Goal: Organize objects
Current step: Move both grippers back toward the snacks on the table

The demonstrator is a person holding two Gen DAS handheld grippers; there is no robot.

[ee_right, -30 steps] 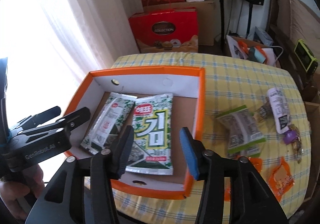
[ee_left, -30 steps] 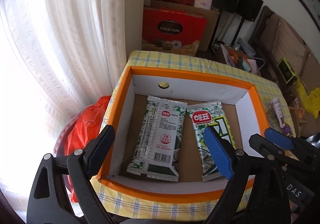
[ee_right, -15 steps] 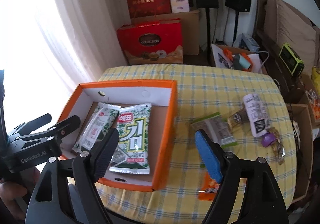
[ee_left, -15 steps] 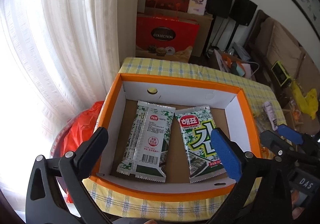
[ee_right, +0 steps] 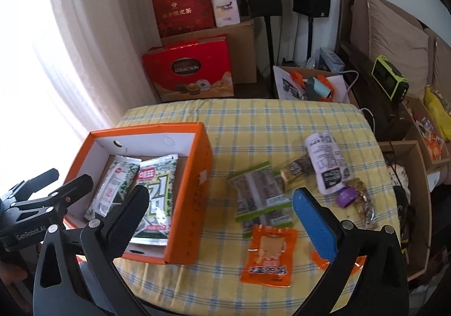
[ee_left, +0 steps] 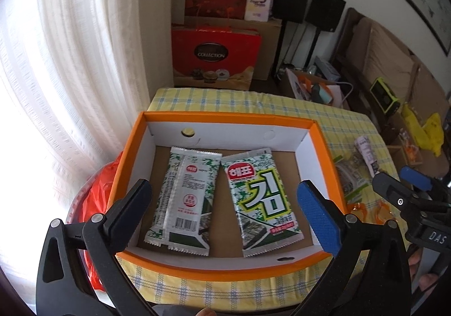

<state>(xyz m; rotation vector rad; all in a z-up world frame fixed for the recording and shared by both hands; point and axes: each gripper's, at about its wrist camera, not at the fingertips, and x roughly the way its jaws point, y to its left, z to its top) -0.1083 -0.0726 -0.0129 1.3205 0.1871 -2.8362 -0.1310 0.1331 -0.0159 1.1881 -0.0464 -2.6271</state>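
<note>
On the yellow-checked surface [ee_right: 253,124], the right hand-held gripper [ee_right: 222,220], released and empty, hovers over a green-edged seaweed packet [ee_right: 260,191]; the left hand-held gripper [ee_left: 225,211], likewise released, hangs above the orange cardboard box [ee_left: 225,118].

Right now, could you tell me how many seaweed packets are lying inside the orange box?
2. One seaweed packet lies back-side up on the left of the orange box; the other lies face up to its right. Nothing appears hidden beneath them.

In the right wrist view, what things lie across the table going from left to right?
Orange box with two seaweed packets → green-edged packet → white pouch → purple cap.
</note>
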